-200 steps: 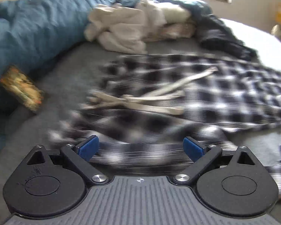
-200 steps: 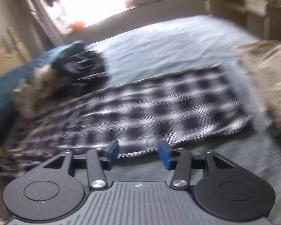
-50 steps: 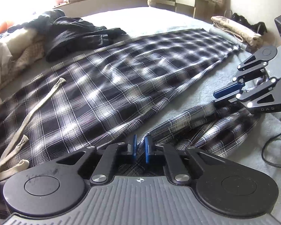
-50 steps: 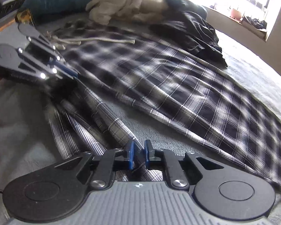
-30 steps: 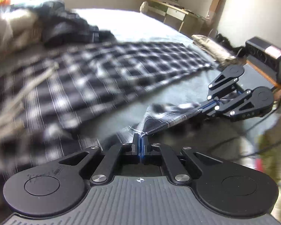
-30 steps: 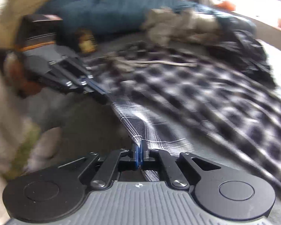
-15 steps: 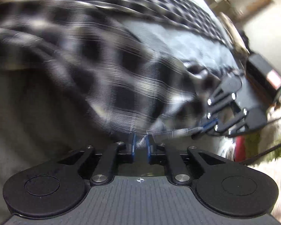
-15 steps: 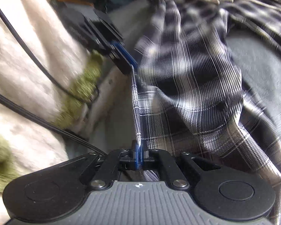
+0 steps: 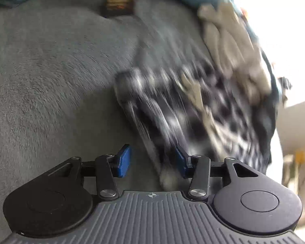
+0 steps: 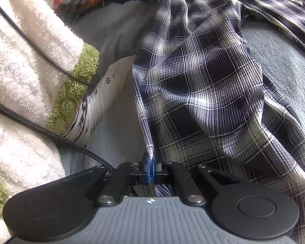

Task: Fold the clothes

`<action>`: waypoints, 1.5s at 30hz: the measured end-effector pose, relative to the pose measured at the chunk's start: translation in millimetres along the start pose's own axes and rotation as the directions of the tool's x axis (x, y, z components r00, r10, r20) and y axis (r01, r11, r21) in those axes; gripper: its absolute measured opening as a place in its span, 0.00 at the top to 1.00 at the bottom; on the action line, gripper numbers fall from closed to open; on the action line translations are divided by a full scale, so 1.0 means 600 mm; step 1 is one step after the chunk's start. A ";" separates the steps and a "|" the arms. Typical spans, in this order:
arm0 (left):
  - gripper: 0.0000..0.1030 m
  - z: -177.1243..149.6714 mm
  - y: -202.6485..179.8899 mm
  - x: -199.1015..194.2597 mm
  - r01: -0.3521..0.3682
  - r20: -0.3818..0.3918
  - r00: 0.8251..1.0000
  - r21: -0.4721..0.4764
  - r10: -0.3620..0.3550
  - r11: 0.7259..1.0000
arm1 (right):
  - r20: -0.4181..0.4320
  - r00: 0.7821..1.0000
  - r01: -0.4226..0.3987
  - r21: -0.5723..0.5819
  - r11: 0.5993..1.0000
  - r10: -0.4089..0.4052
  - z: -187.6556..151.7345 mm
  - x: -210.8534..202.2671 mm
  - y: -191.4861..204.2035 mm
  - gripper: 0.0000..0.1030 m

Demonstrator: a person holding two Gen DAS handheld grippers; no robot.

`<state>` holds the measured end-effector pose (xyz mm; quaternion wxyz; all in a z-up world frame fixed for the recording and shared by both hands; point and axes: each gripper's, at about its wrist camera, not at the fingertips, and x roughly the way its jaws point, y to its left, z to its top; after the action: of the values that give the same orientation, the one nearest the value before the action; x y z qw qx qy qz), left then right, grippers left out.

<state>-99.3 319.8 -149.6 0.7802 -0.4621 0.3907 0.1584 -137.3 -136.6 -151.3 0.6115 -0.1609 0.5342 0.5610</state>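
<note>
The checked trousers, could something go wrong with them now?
Maybe. Only the right gripper is pinching the checked trousers, on a thin edge, so the cloth could slip out. The left gripper is open, and the cloth by it is blurred, so that side may drop in a heap and spoil the fold. A black cable runs close beside the right gripper and might snag.
</note>
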 end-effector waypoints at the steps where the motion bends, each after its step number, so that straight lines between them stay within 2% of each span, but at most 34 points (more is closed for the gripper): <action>1: 0.53 0.002 0.000 0.009 -0.005 -0.007 1.000 -0.009 0.005 1.000 | 0.000 1.000 0.001 0.003 1.000 -0.001 -0.001 0.000 0.000 0.98; 5: 0.54 -0.002 -0.004 0.040 -0.015 -0.005 1.000 -0.024 0.015 1.000 | -0.003 1.000 0.004 -0.003 1.000 -0.004 -0.002 0.001 -0.003 0.98; 7: 0.62 0.000 0.001 0.044 -0.006 0.017 1.000 -0.031 0.007 0.999 | -0.003 1.000 0.002 -0.005 1.000 -0.002 -0.002 -0.002 -0.006 0.98; 11: 0.92 -0.001 -0.003 0.042 0.000 0.040 0.999 -0.009 0.000 1.000 | 0.003 1.000 -0.010 -0.010 1.000 0.010 -0.004 -0.006 -0.011 0.98; 15: 0.96 0.015 -0.010 -0.008 0.034 0.064 0.997 0.062 -0.038 0.997 | 0.000 0.998 -0.063 -0.050 0.997 0.063 -0.001 -0.023 -0.005 0.98; 18: 0.96 0.028 -0.010 -0.035 -0.004 0.080 0.997 0.150 -0.008 0.989 | -0.009 0.994 -0.105 -0.075 0.992 0.105 0.004 -0.043 -0.005 0.98; 22: 0.96 0.032 0.010 -0.027 -0.088 0.040 0.996 0.213 0.082 0.973 | -0.029 0.991 -0.133 -0.050 0.990 0.131 0.009 -0.034 -0.020 0.98; 24: 0.96 0.031 0.011 -0.032 -0.086 0.048 0.996 0.224 0.078 0.971 | -0.052 0.991 -0.127 -0.040 0.991 0.125 0.006 -0.016 -0.025 0.98; 28: 0.88 0.030 0.015 -0.040 -0.083 0.063 0.996 0.246 0.069 0.966 | -0.087 0.990 -0.113 -0.013 0.993 0.112 0.003 0.005 -0.026 0.98; 30: 0.74 0.030 0.016 -0.044 -0.081 0.070 0.995 0.256 0.065 0.963 | -0.087 0.991 -0.102 -0.012 0.995 0.101 0.004 0.003 -0.024 0.96; 38: 0.71 0.027 0.016 -0.062 -0.091 0.115 0.992 0.297 0.059 0.951 | -0.086 0.993 -0.079 0.001 0.997 0.078 0.002 0.005 -0.025 0.96; 39: 0.70 0.027 0.014 -0.062 -0.115 0.130 0.988 0.296 0.079 0.948 | -0.086 0.993 -0.076 -0.002 0.997 0.075 0.001 0.004 -0.024 0.96; 41: 0.70 0.030 0.014 -0.058 -0.209 0.157 0.973 0.274 0.171 0.939 | -0.084 0.994 -0.070 -0.005 0.998 0.069 0.001 0.004 -0.023 0.96; 43: 0.70 0.035 0.027 -0.054 -0.296 0.169 0.950 0.227 0.262 0.928 | -0.083 0.994 -0.066 -0.005 0.998 0.065 0.001 0.004 -0.023 0.96; 45: 0.70 0.037 0.043 -0.061 -0.354 0.194 0.927 0.172 0.320 0.920 | -0.082 0.995 -0.064 0.000 0.998 0.063 0.000 0.007 -0.023 0.96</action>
<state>-128.3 356.4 -131.6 0.8135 -0.2910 0.4138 0.2869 -126.2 -138.8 -160.4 0.5707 -0.1675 0.5630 0.5738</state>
